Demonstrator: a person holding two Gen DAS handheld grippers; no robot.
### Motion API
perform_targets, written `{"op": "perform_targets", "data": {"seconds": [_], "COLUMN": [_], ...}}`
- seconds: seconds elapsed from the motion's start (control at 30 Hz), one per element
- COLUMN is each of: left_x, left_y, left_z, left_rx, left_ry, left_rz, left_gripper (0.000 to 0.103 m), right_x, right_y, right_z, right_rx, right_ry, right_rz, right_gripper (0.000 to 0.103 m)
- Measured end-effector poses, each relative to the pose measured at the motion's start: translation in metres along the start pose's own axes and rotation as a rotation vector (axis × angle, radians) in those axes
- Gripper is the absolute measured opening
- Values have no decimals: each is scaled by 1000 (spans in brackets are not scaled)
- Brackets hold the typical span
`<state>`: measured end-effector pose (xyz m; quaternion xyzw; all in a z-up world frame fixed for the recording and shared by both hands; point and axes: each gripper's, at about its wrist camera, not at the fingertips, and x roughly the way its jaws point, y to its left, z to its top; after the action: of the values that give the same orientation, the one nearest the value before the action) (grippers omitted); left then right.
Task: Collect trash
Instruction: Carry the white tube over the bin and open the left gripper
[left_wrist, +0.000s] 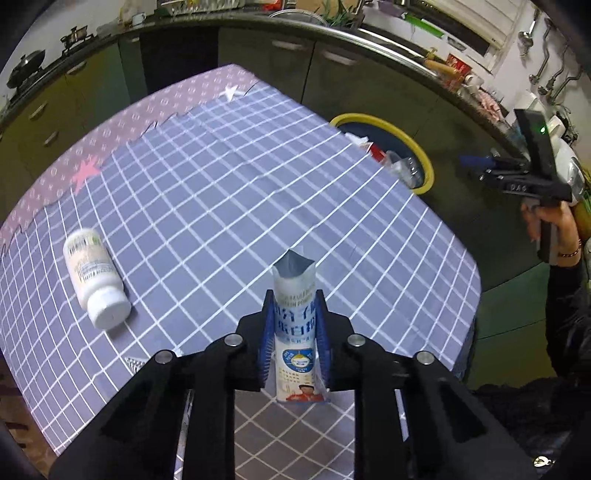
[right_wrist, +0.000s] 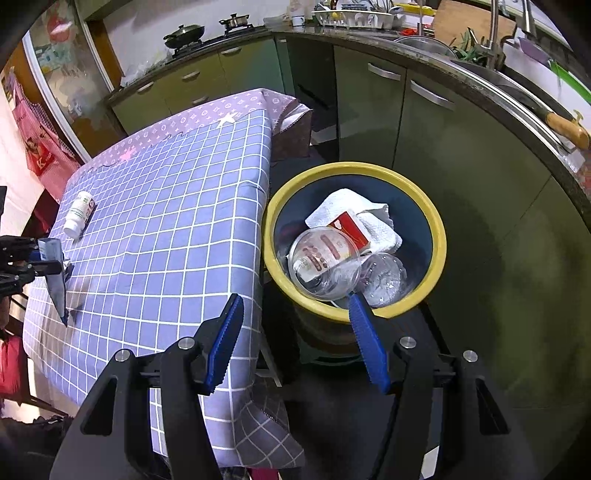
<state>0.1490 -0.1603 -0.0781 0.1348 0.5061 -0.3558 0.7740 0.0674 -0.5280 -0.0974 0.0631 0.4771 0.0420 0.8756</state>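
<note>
My left gripper is shut on a white and blue stick sachet with a torn top, held above the checked tablecloth. The sachet also shows in the right wrist view, hanging from the left gripper. A white pill bottle lies on its side on the table, left of the left gripper; it also shows in the right wrist view. My right gripper is open and empty, just in front of the yellow-rimmed trash bin and beside the table's edge.
The bin holds a clear plastic cup, a red and white box, a paper towel and a clear bottle. Green kitchen cabinets and a dark counter stand behind the bin.
</note>
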Motion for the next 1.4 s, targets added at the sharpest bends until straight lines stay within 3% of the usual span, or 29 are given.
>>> {"op": "perform_targets", "data": {"seconds": [0.3,0.37,0.6,0.73,0.87,1.07,1.23,1.4], "left_x": [-20,-27,-61,-60,-34,41,104,159], "left_y": [-16,-19,-41,-58,-81,-125,-158,-189], "left_z": [13,20,77,110,143,201,242,270], "left_rx": [41,47,92,119,158,232,280,355], "left_ry": [-29,-41,-77,-77,-66,-36,1,-1], "left_rz": [8,7,-3,-25,-64,-159,-170,-105], "left_gripper": [18,18,18,18,18,18,18,18], "right_x": [-12,-17,-35,-38,-40,-44,-40,-30], "right_y": [-13,-18,-43,-64,-81,-104,-121,-132], "right_z": [-12,-15,-35,-52,-68,-87,-105,-120], "right_rx": [20,29,77,119,153,200,259,304], "right_ry": [-24,-37,-81,-86,-81,-66,-39,-7], "right_rz": [8,8,-19,-18,-31,-57,-57,-55], "right_gripper": [59,63,63,63,63,63,63,63]}}
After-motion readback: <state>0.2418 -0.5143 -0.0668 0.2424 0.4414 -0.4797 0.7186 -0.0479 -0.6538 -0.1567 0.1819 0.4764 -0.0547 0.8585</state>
